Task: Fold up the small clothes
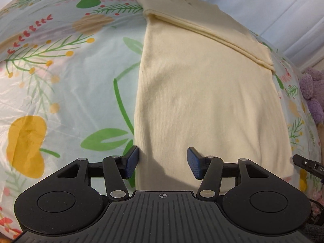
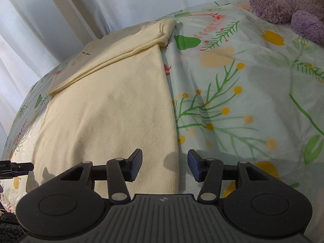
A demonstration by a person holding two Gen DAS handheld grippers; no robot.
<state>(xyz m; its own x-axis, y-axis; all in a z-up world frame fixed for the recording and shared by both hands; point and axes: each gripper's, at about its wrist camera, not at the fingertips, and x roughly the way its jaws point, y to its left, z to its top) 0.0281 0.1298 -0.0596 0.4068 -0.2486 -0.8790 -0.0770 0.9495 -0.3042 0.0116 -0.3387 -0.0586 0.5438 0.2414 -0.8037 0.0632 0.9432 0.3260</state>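
Left gripper (image 1: 163, 162): we hold it with jaws spread, empty, astride the near left corner of the cream garment (image 1: 202, 101). Right gripper (image 2: 165, 165): likewise spread and empty, straddling the garment's near right edge at lower centre. The garment lies flat on the floral sheet (image 1: 60, 81), sleeves folded across its far end in the upper frame. Risk, as we judge it: pinching sheet along with cloth, or only the top layer, which would skew the fold.

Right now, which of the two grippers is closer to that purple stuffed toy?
Right. The right gripper sits at the cream garment's edge on the purple plush toy's side; the left gripper is at the garment's opposite edge, farther away.
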